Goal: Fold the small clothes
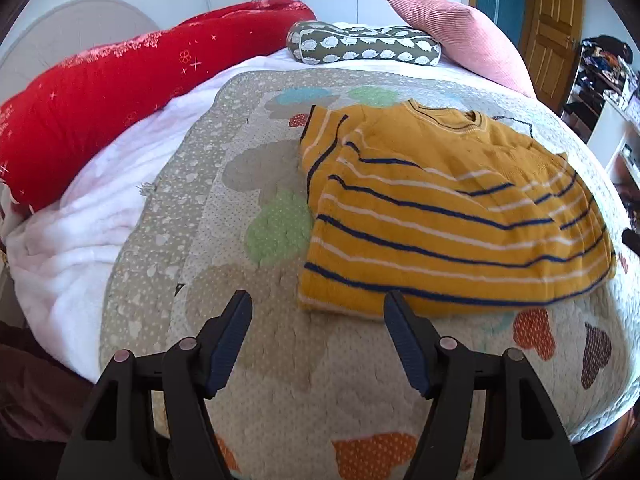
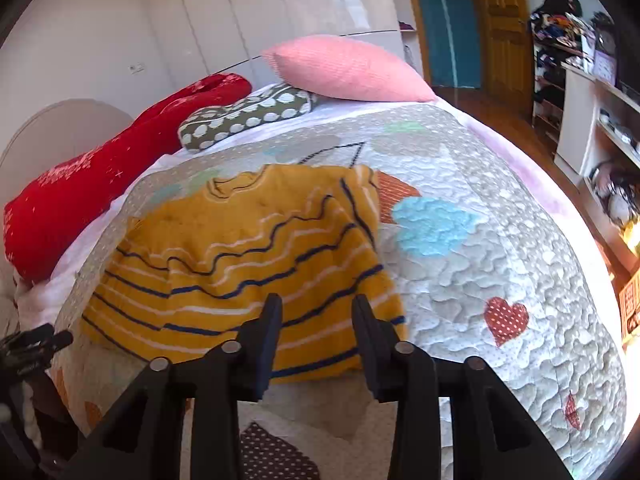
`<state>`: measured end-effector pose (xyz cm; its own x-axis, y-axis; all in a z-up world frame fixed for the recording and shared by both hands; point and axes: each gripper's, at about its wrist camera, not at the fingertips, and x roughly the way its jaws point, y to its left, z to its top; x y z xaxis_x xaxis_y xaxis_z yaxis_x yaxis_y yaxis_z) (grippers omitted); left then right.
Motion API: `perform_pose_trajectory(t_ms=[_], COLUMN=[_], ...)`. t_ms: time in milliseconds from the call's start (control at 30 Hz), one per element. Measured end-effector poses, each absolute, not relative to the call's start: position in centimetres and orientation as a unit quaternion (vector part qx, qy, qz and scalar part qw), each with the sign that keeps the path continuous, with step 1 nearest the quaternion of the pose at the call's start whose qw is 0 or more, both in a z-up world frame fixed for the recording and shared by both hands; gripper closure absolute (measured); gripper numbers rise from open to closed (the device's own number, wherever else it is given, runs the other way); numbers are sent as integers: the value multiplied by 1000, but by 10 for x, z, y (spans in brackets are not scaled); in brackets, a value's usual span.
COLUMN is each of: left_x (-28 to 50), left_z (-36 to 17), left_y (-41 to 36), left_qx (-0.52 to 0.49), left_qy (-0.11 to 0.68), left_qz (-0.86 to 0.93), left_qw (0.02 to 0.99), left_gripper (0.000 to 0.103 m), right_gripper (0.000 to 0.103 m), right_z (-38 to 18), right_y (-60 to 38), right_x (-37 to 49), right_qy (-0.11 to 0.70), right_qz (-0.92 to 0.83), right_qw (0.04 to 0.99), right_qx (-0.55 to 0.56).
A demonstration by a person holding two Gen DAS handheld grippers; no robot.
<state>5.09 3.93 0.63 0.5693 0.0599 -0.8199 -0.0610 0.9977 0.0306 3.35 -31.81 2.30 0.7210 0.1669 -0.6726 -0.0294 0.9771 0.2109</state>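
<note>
text: none legible | labels: none | brands: faint pale lettering on the black gear (image 2: 24, 364) at 8 o'clock in the right wrist view; too small to read | numbers: none | signs: none

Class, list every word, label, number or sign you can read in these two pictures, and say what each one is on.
None can be read.
Left hand-held gripper, seen at the lower left edge of the right wrist view: a faint pale marking, too small and blurred to read.
Box at the right edge: marks too blurred to read.
Sweater, quilt and pillows: patterns only, no text.
</note>
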Motion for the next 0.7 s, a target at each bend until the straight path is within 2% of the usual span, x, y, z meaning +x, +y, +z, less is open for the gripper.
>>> perform_pose_trajectory(t_ms=[200,533,700], left_x=[124,233,269], left_z=[-6,-32,-43], left_y=[69,66,66], left_qx=[-54,-68,-91], left_qy=[483,540,554], left_qz=[-1,-114,-142], left_qw=[874,831,815], left_gripper=[35,35,29], right_gripper=[57,51,45], right_z=[23,-12,-29], right_y=[-231,-65,-22], right_x=[45,45,46], right_qy=[380,356,344], right_qz=[142,267,284], right_qw=[914,888,882], right_qx=[31,-113,-154])
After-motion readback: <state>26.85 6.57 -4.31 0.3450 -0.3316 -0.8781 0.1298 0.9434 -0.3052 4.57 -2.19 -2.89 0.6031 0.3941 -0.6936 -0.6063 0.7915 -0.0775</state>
